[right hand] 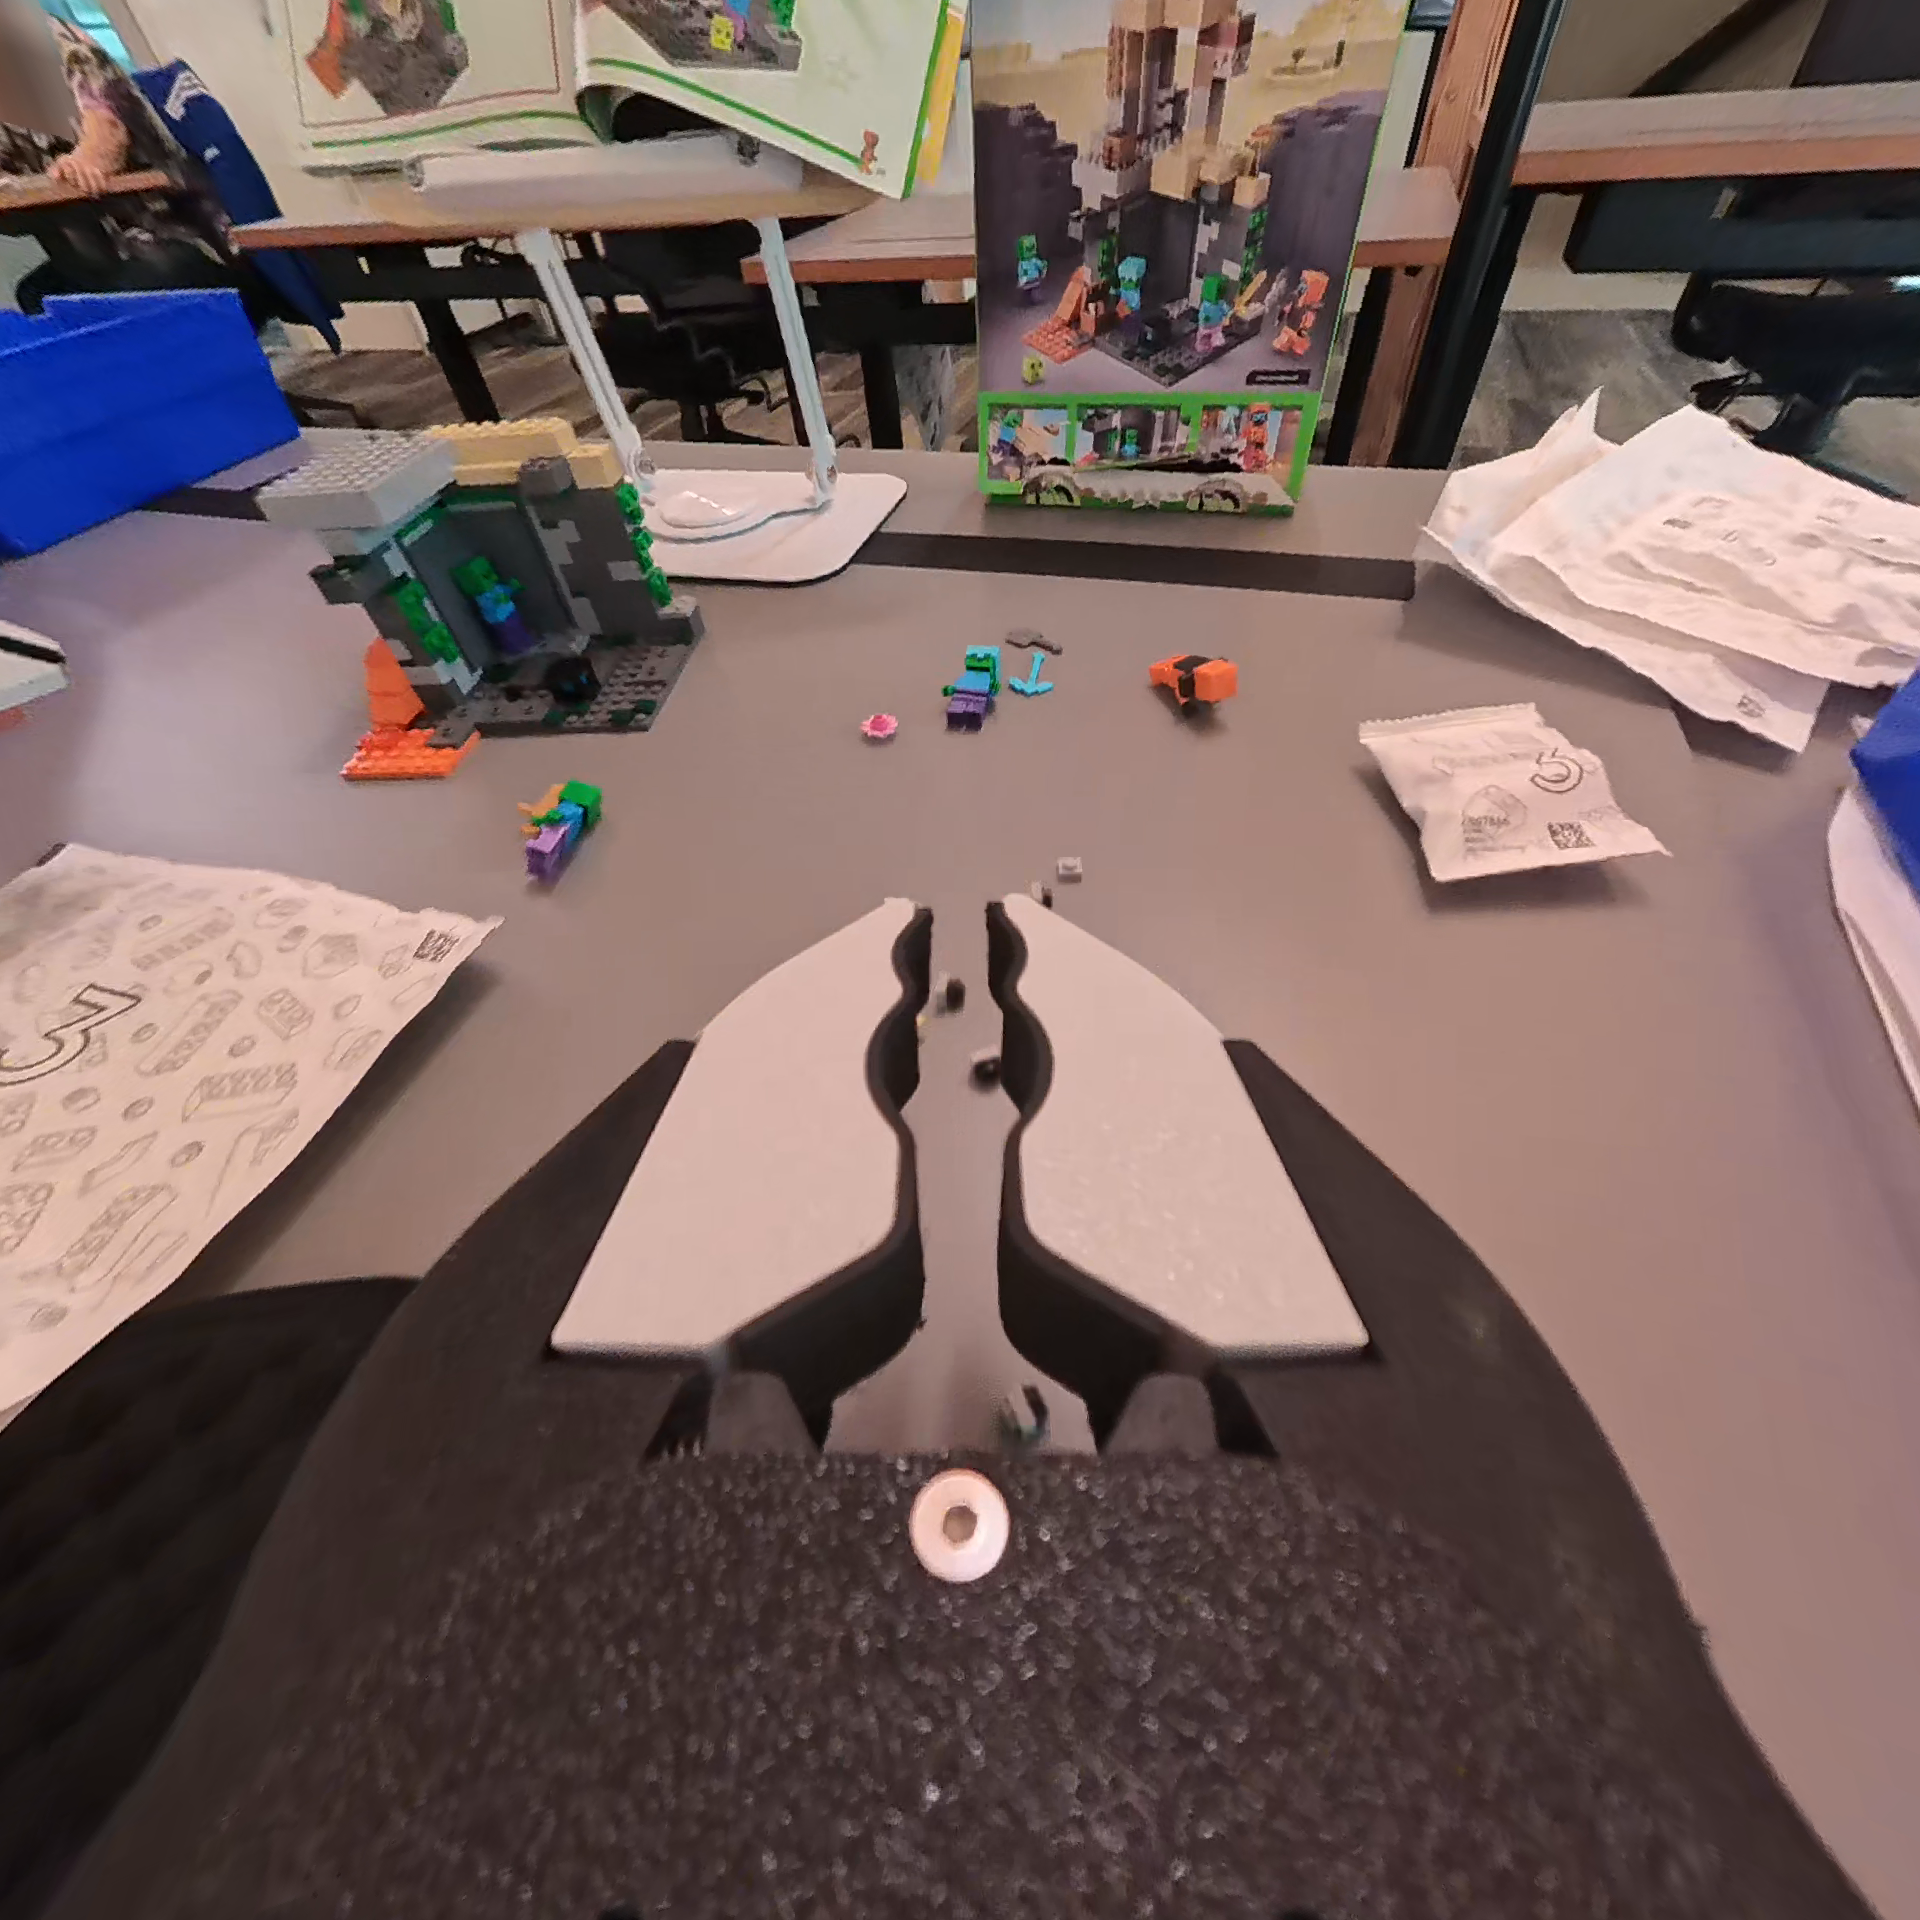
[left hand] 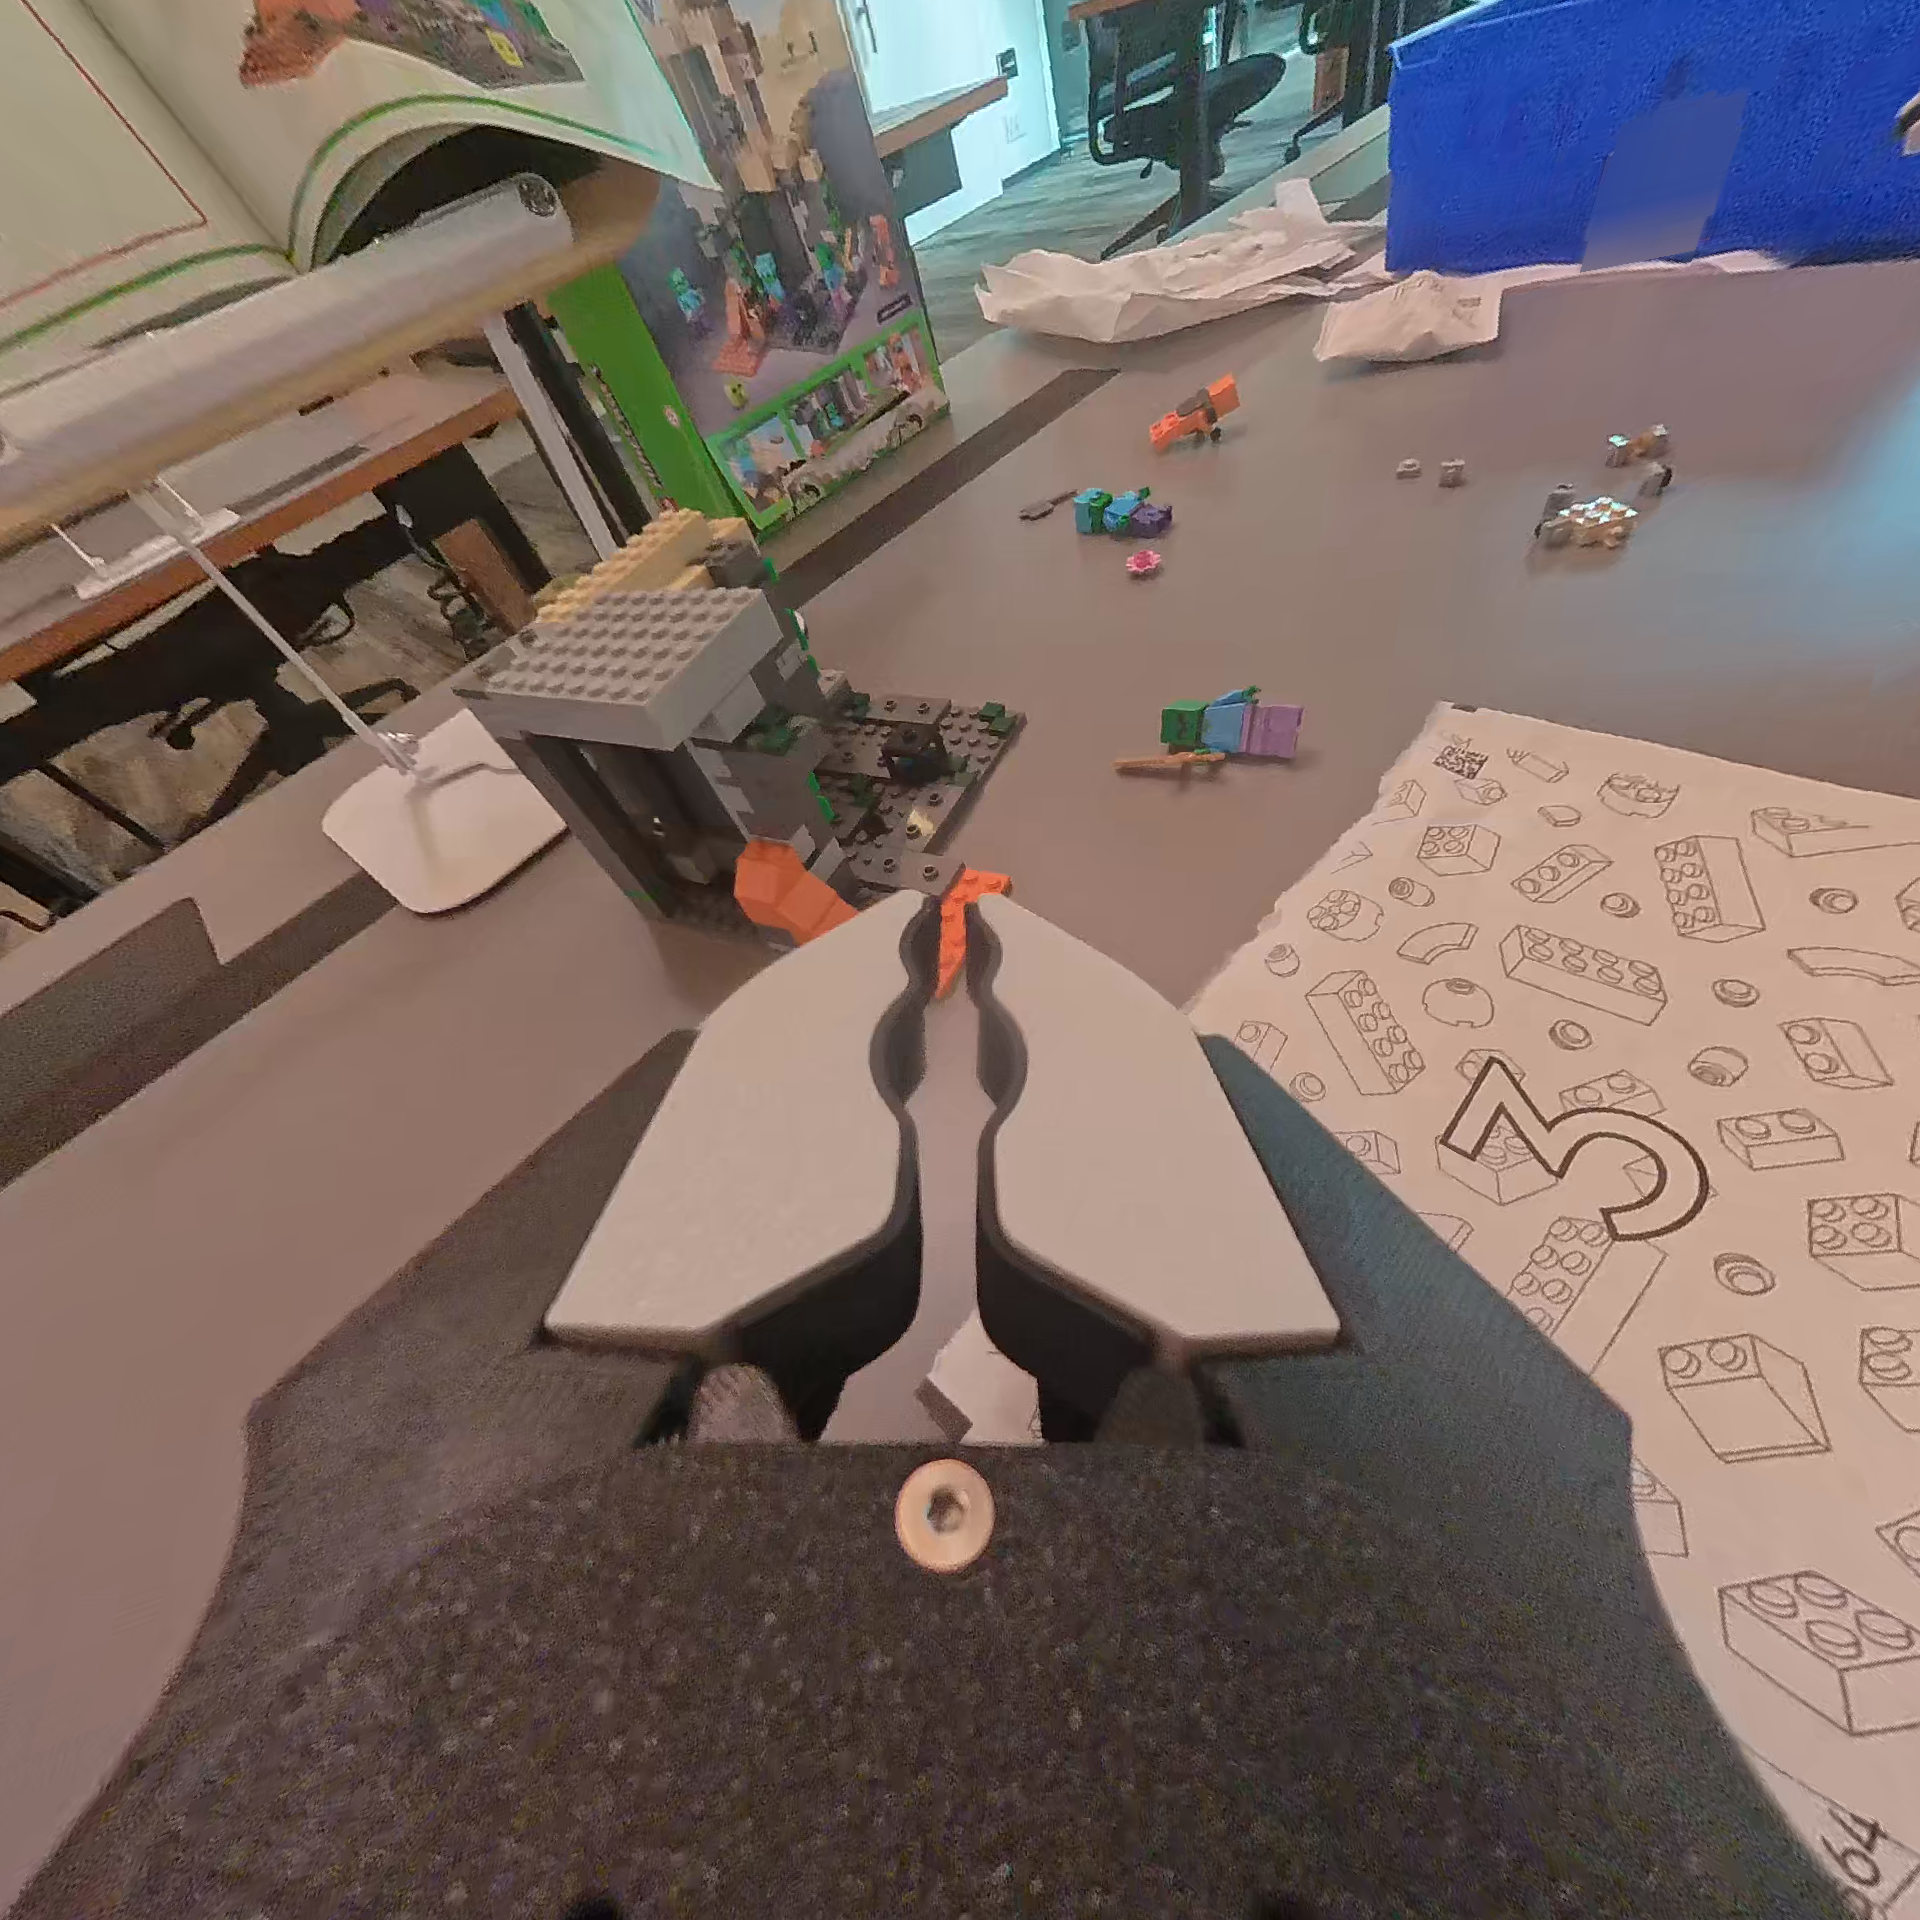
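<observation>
1. The left gripper point(left hand: 954, 914) is closed on an orange plate point(left hand: 961, 925), pinched edge-on between the fingertips.
2. The orange plate sits just in front of the brick tower point(left hand: 665, 727), near its orange base corner.
3. The right gripper point(right hand: 958, 914) holds nothing; its jaws stand narrowly apart above the grey table point(right hand: 1351, 1091).
4. Small grey studs point(right hand: 1068, 869) lie just beyond the right gripper, well right of the tower.
5. A green figure point(right hand: 561, 821) lies on the table between the tower and the right gripper.
6. A printed paper bag point(left hand: 1662, 1091) lies flat to the right of the tower.

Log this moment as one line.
left gripper: shut on orange plate | right gripper: open, empty | near brick tower
</observation>
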{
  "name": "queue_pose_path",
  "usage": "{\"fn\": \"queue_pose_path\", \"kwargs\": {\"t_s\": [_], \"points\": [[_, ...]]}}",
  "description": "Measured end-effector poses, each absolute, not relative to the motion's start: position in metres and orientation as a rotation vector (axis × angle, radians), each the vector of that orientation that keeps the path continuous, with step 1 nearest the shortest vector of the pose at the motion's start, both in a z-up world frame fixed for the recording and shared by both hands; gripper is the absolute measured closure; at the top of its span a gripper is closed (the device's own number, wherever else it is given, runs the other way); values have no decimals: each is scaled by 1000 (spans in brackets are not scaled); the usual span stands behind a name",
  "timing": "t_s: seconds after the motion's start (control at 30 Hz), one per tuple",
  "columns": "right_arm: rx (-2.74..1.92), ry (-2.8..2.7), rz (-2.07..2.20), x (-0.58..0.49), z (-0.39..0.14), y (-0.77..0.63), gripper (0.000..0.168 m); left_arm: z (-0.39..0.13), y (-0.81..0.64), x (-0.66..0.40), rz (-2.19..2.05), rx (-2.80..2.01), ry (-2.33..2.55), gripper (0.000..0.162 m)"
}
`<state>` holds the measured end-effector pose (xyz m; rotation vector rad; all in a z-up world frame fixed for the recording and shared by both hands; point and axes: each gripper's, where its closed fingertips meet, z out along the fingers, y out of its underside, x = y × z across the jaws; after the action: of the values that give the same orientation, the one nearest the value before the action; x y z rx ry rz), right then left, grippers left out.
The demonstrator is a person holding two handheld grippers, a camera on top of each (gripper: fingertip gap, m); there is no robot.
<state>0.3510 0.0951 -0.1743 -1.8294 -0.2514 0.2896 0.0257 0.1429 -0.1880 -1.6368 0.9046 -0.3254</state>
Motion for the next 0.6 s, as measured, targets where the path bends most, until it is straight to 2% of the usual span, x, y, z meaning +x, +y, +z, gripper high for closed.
{"fn": "queue_pose_path", "kwargs": {"t_s": [0.27,0.6], "points": [[-1940,-337,201,369,-183,62,149,-179,133,30,-149,-1526,989,159],[-2288,-346,81,381,-245,32,145,-169,122,36,-155,-1473,1003,160]]}}
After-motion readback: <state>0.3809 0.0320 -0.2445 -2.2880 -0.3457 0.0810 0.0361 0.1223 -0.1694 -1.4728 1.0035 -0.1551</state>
